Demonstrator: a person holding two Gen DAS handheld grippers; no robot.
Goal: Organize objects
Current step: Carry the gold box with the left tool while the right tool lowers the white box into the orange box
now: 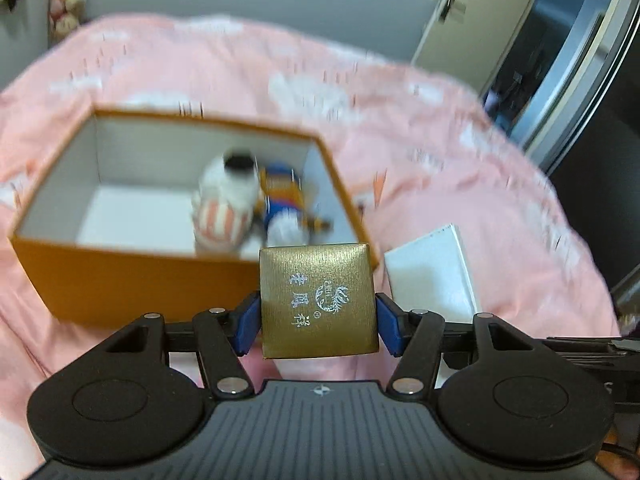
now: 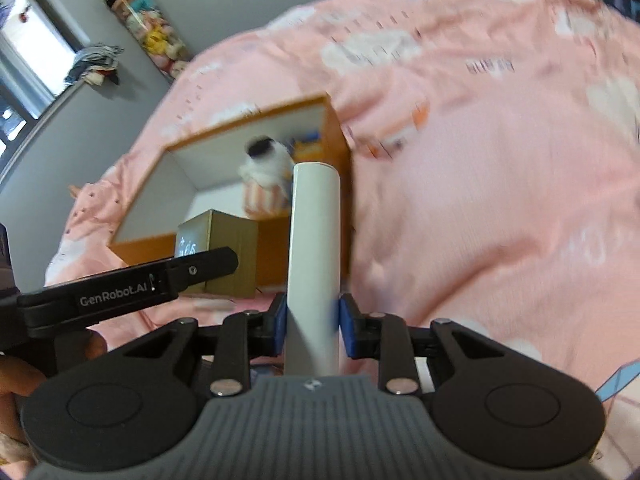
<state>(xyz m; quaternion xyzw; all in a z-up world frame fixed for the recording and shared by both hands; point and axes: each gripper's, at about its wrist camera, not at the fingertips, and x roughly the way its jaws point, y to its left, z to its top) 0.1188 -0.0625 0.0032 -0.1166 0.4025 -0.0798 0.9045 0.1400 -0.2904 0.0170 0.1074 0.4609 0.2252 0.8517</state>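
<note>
While just short of orange box [image 1: 132, 276] rim, gold box [image 1: 318, 300] in left gripper [image 1: 318, 322] jaws

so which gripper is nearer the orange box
Left. The left gripper, shut on the gold box, hangs just short of the orange box's near wall. The right gripper, shut on a white tube, sits further back.

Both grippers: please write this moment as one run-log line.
left gripper: shut on gold box | right gripper: shut on white box | orange box: open, two plush toys inside
</note>
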